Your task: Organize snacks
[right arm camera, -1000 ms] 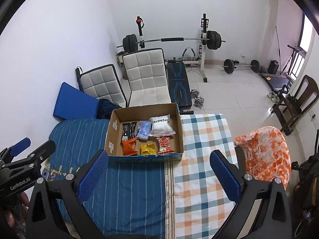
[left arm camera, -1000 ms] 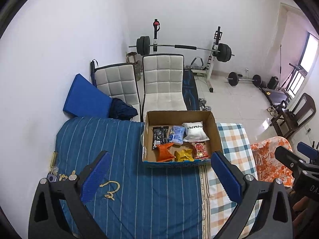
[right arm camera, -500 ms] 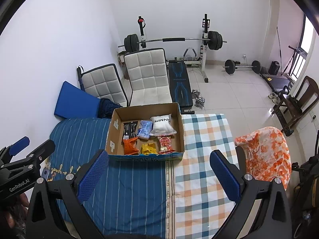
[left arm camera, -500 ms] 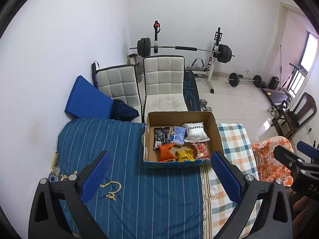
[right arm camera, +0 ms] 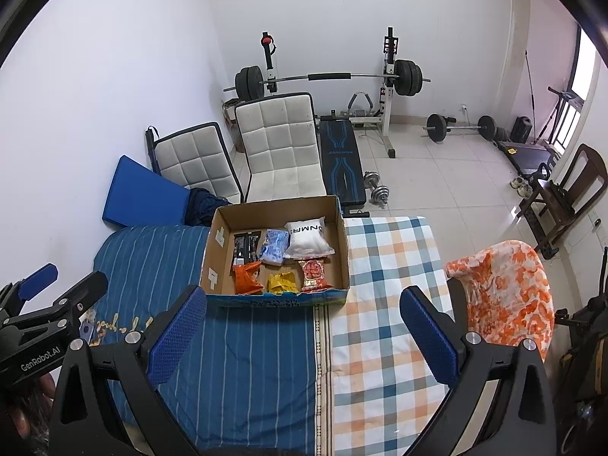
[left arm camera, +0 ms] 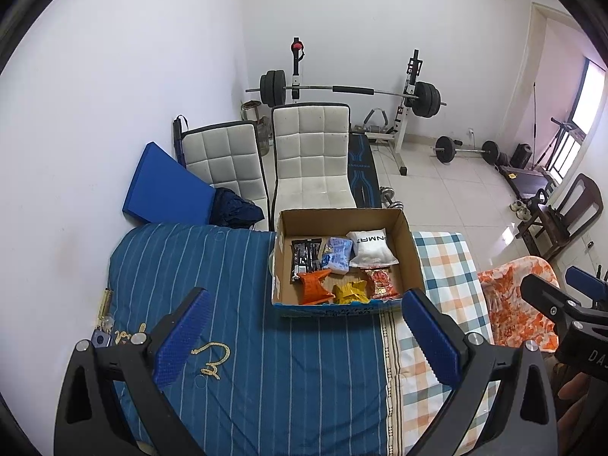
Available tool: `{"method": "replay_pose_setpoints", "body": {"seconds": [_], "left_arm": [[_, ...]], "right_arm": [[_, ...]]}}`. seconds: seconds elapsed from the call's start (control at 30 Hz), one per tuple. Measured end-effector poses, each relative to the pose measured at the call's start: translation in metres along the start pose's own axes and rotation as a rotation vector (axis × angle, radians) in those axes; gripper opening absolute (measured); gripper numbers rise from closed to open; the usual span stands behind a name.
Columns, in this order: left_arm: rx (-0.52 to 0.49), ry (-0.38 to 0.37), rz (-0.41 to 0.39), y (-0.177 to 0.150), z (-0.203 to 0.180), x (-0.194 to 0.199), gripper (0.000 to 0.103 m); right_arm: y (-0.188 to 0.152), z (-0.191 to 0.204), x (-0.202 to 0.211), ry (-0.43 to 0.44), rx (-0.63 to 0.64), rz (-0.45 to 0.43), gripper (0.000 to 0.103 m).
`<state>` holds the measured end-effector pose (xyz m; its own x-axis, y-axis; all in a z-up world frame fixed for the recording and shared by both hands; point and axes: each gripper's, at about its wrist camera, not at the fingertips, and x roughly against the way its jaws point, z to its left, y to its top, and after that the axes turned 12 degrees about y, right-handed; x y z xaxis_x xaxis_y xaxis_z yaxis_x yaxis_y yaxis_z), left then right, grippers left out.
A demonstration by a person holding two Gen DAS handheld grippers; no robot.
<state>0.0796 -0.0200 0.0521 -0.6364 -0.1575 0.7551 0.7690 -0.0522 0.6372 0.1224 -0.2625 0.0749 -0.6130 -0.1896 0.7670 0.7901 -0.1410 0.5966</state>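
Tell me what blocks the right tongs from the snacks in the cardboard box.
Nothing visible does. The right tongs hang open over bare bedcover; only the cardboard box near wall stands before the orange packet.

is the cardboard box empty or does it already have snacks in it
Not empty. The open-topped cardboard box holds six packets: a black one, blue, white, orange, yellow and red.

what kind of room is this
Most likely a spare room at home, used as a gym and for sleeping: a loaded black barbell on a white rack against the far wall, a blue striped mattress, and two white quilted chairs behind the cardboard snack box.
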Motion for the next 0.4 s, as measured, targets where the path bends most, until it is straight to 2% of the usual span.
{"method": "replay_pose_setpoints", "body": {"seconds": [0.4], "left_arm": [[0.004, 0.008, -0.019, -0.0014, -0.0025, 0.007, 0.103]], "right_arm": [[-0.0033, -0.001, 0.0042, -0.007, 0.007, -0.004, 0.103]]}}
